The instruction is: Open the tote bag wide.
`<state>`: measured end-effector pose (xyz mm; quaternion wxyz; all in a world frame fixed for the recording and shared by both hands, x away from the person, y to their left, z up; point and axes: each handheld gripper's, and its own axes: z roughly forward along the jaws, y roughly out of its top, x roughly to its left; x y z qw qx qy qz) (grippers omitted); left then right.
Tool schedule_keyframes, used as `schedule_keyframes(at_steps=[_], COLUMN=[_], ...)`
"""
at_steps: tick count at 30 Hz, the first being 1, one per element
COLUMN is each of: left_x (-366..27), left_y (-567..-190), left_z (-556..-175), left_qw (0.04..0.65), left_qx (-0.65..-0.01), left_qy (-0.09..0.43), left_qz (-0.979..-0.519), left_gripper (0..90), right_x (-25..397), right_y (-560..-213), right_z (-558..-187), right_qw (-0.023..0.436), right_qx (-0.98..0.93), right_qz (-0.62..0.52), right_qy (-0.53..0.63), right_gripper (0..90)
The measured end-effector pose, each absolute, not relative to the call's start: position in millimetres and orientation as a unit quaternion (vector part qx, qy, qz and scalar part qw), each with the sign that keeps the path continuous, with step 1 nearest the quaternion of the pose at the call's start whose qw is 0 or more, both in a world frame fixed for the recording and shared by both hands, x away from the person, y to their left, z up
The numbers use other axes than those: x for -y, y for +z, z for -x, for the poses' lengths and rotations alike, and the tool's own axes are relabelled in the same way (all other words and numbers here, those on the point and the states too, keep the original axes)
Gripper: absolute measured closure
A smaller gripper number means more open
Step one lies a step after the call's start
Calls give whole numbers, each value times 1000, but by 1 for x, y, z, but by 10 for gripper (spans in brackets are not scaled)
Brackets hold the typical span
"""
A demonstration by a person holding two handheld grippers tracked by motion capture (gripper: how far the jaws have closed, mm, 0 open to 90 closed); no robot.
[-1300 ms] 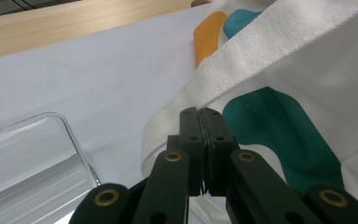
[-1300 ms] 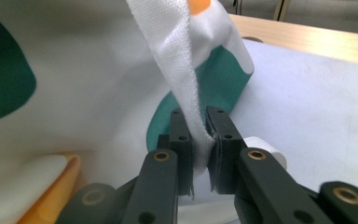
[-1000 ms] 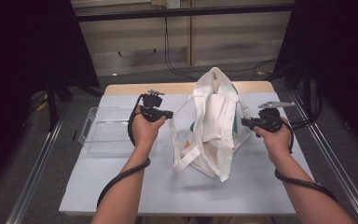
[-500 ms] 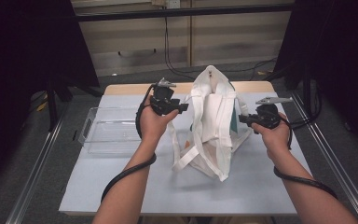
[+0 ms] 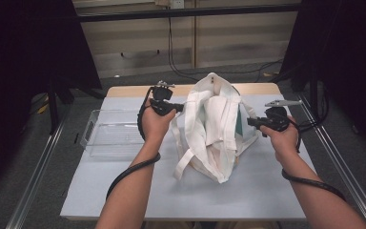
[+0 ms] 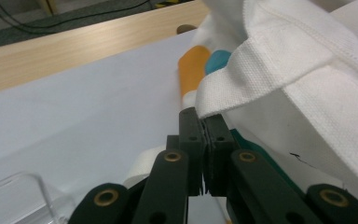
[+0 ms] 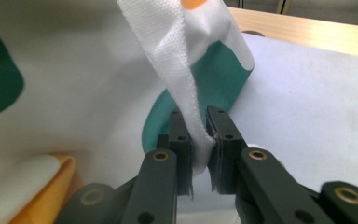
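Risk: tote bag (image 5: 214, 129) fabric slipping from left gripper (image 6: 205, 123), clamped thinly on its hem; right gripper (image 7: 199, 126) pinching handle strap (image 7: 177, 60).

A clear plastic bin (image 5: 108, 138) sits on the white table (image 5: 248, 191).

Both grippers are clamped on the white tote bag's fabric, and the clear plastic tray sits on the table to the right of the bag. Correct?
Not quite: the clear plastic tray sits left of the white tote bag, by the left gripper, as the high view shows. The rest holds: the left and the right gripper are each clamped on its fabric.
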<state>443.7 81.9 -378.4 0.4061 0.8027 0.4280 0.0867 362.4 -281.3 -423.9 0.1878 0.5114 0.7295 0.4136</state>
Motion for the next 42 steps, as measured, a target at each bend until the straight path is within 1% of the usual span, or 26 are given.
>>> schedule_keyframes(at_steps=[5,16,22,27,29,32,35,36,37,38,39,42], left_x=[-88,-88,-91,-92,-94,-92,-92,-92,-91,-91,-91,-91], left_y=[-388,-406,-407,-409,-410,-406,-402,-402,-400,-400,-398,-395], left_z=[-447,-448,-448,-448,-449,-446,-444,-444,-443,-443,-441,-438], left_qw=[383,368,364,368,367,366,372,372,372,372,371,373], left_qx=[-429,-437,-438,-451,-449,-441,-442,-442,-437,-437,-437,-436], left_qy=[81,69,64,63,51,57,56,56,59,59,56,54], left_qz=[-814,-818,-820,-811,-813,-818,-814,-814,-817,-817,-818,-817], left_gripper=[881,881,881,881,879,878,872,865,852,830,819,759], right_x=[281,275,274,270,270,268,267,267,267,267,265,264], right_y=[-432,-447,-449,-452,-453,-451,-446,-444,-442,-442,-438,-431], right_z=[-365,-367,-365,-363,-363,-361,-360,-359,-359,-359,-358,-357], right_qw=[181,166,168,168,163,160,163,164,164,164,169,172], right_qx=[-730,-737,-739,-746,-740,-740,-740,-739,-741,-741,-745,-743], right_qz=[-514,-515,-516,-514,-520,-518,-517,-520,-518,-518,-516,-516], right_qy=[412,405,399,390,393,398,397,396,396,396,389,390], right_gripper=[821,828,833,839,838,835,813,790,757,757,706,659])
